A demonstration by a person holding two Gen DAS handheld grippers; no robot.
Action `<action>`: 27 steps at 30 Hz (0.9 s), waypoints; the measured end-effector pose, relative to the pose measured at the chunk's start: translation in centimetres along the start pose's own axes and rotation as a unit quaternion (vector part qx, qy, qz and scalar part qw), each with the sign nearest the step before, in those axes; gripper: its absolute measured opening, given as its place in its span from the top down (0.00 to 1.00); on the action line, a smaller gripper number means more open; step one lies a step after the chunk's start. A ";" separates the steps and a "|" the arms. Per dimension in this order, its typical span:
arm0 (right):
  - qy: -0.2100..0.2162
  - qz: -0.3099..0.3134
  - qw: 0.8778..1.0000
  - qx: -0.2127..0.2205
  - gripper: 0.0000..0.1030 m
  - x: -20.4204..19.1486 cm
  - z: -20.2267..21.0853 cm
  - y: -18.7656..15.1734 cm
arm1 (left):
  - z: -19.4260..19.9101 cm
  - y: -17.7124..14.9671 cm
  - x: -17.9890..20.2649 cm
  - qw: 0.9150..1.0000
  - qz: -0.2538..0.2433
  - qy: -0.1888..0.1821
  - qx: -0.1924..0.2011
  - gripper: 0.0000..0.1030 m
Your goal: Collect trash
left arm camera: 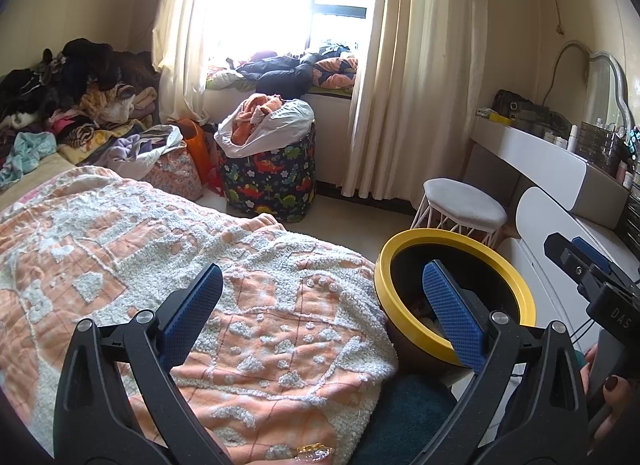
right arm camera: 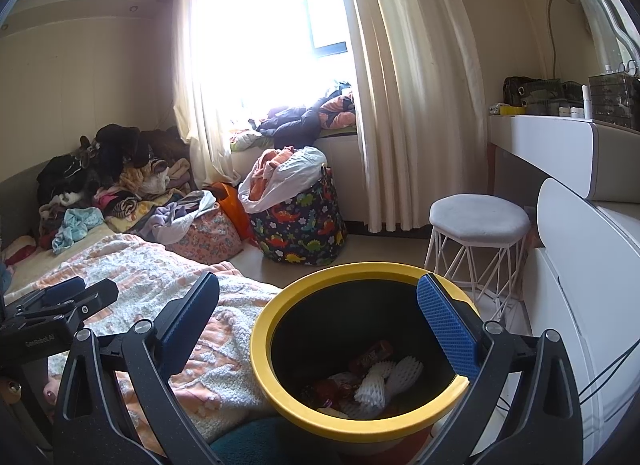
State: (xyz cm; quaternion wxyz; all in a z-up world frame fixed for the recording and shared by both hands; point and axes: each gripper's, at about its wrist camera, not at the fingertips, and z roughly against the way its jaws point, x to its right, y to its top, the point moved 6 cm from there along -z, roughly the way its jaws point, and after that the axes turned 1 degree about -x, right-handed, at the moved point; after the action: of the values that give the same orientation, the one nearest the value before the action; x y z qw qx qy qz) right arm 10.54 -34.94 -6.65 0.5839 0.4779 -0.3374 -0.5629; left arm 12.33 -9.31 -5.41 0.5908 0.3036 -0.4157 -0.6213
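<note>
A black trash bin with a yellow rim stands beside the bed, holding white foam fruit nets and a red wrapper. My right gripper is open and empty, its fingers spread just above the bin's mouth. My left gripper is also open and empty, hovering over the orange and white blanket, with the bin's rim behind its right finger. A small shiny gold wrapper lies on the blanket at the bottom edge. Each gripper shows at the edge of the other's view.
A white stool stands right of the bin, by a white vanity desk. A dinosaur-print basket stuffed with cloth sits under the window. Clothes are piled at the bed's far end. A hand holds the right gripper.
</note>
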 end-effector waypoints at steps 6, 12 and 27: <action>-0.001 0.001 1.000 0.002 0.06 0.0 0.0 0.0 | 0.0 0.2 0.0 1.000 0.000 -0.001 0.000 0.11; -0.001 0.001 1.000 0.001 0.06 0.0 0.0 0.0 | 0.1 0.2 0.1 1.000 0.000 -0.001 0.000 0.11; 0.002 -0.016 1.000 -0.014 0.06 0.1 -0.5 0.1 | -0.2 -0.4 0.1 1.000 -0.004 0.013 -0.014 0.11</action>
State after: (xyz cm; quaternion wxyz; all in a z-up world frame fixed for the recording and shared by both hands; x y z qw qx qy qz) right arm 11.05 -34.93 -6.77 0.5820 0.4761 -0.3205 -0.5761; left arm 12.28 -9.45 -5.85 0.5978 0.3045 -0.3981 -0.6257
